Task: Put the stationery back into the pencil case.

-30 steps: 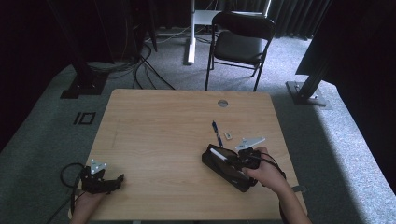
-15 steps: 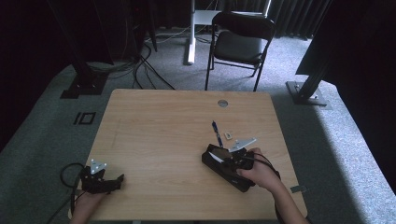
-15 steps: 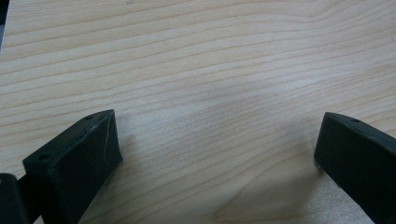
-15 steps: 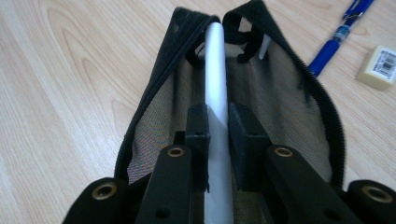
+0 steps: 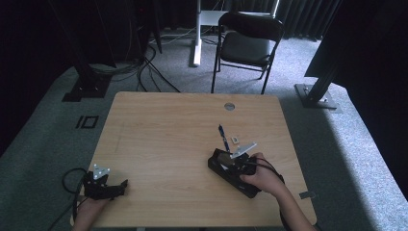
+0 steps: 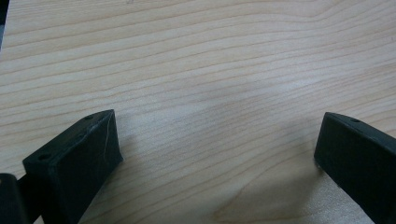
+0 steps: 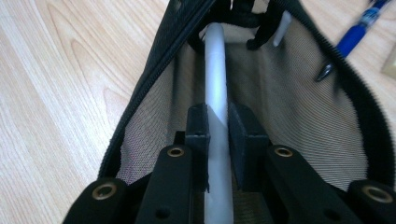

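1. Right gripper (image 7: 217,123) is clamping a silver pen (image 7: 216,70) and holding it inside the open black mesh pouch (image 7: 303,107), near the tabletop's (image 5: 163,134) right front corner.
2. Step in hand, as I judge it: placing the pen into the pouch. Next move calls for lowering it flat, then opening the jaws.
3. A blue pen (image 5: 222,136) and a small eraser (image 5: 235,140) are lying just beyond the pouch.
4. Left gripper (image 5: 103,185) is resting open and empty at the left front edge.
5. Against the earlier frame, the right hand is sitting slightly lower and nearer the pouch; the left gripper is unchanged.
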